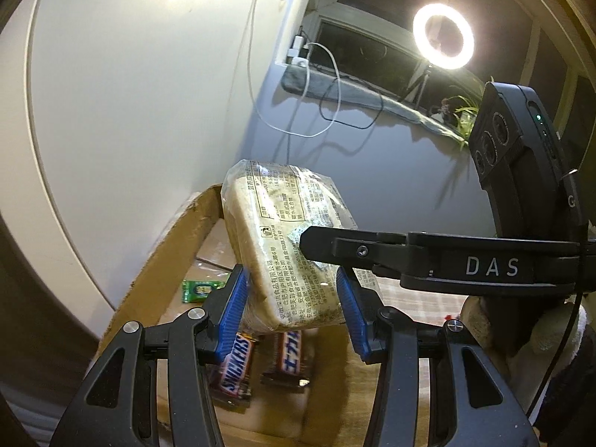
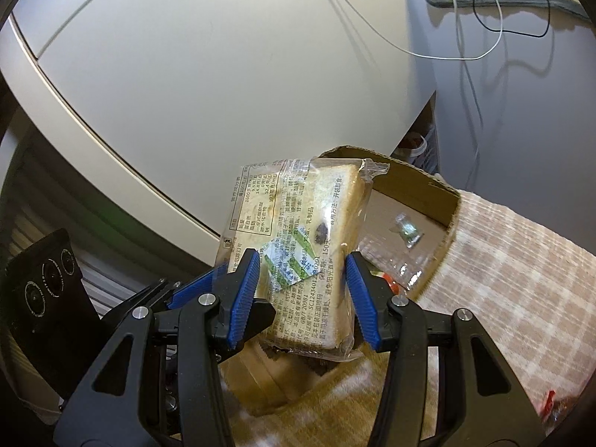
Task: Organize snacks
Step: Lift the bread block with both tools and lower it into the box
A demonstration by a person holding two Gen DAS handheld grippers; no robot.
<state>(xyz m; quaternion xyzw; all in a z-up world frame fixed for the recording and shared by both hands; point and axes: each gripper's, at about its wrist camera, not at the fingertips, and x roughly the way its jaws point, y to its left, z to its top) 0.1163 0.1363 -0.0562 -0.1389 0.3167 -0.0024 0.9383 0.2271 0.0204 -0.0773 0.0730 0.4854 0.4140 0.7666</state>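
Left wrist: "SNICKERS" bar [image 1: 235, 367], boxed.

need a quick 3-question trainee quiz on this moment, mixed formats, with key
1. True or false: the bread pack is clamped by both the left gripper and the right gripper.
2. What lies in the cardboard box? A) Snickers bars B) apples C) drink cans
3. Fill in: the small packet further back in the box is coloured ____.

Key: 1 true; 2 A; 3 green.
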